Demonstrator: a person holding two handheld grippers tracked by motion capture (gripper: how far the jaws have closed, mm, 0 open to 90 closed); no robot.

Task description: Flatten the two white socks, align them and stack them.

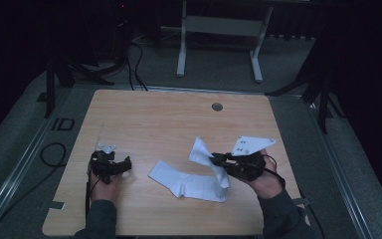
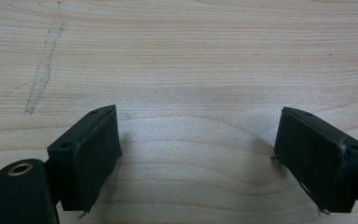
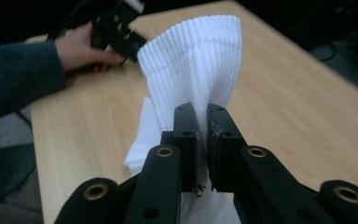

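Note:
A white sock lies on the wooden table, its foot flat at the middle front and its ribbed cuff end lifted off the wood. My right gripper is shut on that cuff end; in the right gripper view the sock stands up from between the two black jaws, which pinch it tight. My left gripper rests on the table to the left of the sock, apart from it. Its fingers stand wide open over bare wood, nothing between them.
A small round grommet sits in the tabletop near the far edge. Beyond the table stand a white desk frame and cables on the grey floor. A pale scuff mark streaks the wood ahead of the left gripper.

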